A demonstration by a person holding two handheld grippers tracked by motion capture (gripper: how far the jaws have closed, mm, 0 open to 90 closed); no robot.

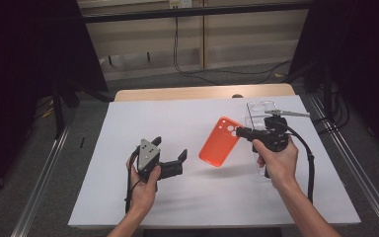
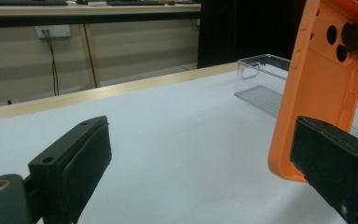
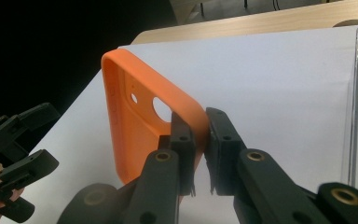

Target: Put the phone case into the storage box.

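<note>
since the right gripper [image 3: 200, 135] pinches the orange case [image 1: 220, 141] by its far right rim, it hangs above the counter [image 1: 177, 128], tilted toward the left gripper [image 1: 170, 155], whose fingers stand apart, likely to take it.

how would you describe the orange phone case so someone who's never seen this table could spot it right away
Start at the white sheet covering the table, then go to its right half, where the right gripper reaches in. The orange phone case is pinched at its camera-hole corner in that gripper, beside a clear plastic tray. It is the one bright orange thing there.
</note>
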